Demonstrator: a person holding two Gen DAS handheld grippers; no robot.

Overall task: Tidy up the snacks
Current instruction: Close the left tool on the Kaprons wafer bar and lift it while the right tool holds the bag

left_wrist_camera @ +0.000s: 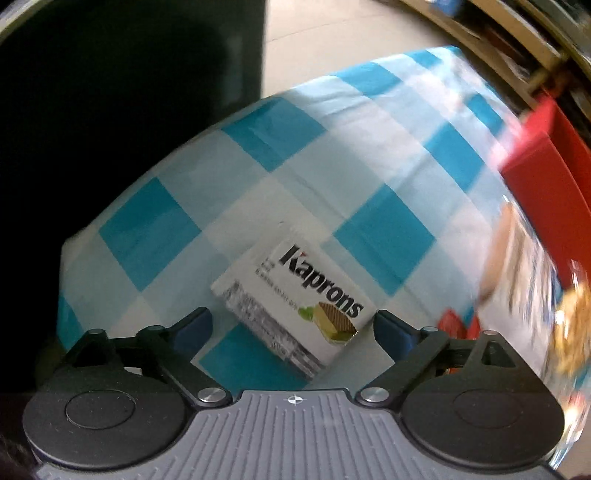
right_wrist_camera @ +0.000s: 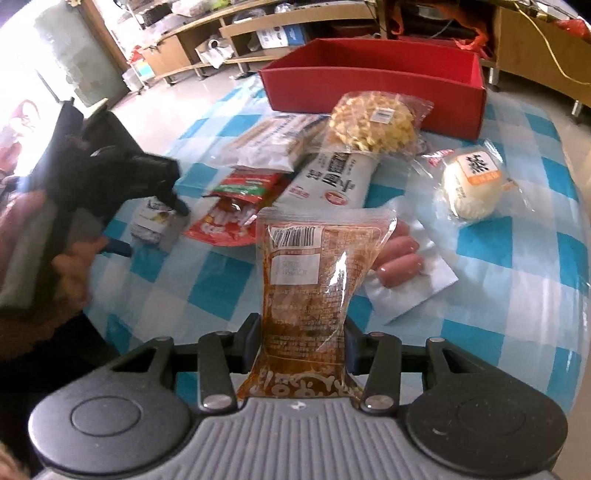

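My left gripper (left_wrist_camera: 293, 325) is open, its fingers on either side of a white Kaprons wafer pack (left_wrist_camera: 295, 299) that lies on the blue checked tablecloth (left_wrist_camera: 258, 166). In the right wrist view the left gripper (right_wrist_camera: 147, 192) hovers over that same pack (right_wrist_camera: 153, 219). My right gripper (right_wrist_camera: 301, 345) is shut on a brown spicy snack packet (right_wrist_camera: 306, 280), held upright above the table. A red box (right_wrist_camera: 373, 88) stands open at the far side; it shows blurred at the right edge of the left wrist view (left_wrist_camera: 546, 166).
On the cloth (right_wrist_camera: 498, 240) lie a red snack bag (right_wrist_camera: 236, 206), a long white pack (right_wrist_camera: 332, 177), a clear bag of yellow puffed snack (right_wrist_camera: 369, 125), a wrapped white bun (right_wrist_camera: 472, 184), sausages (right_wrist_camera: 400, 258) and a biscuit pack (right_wrist_camera: 269, 144). Wooden shelves (right_wrist_camera: 221, 33) stand behind.
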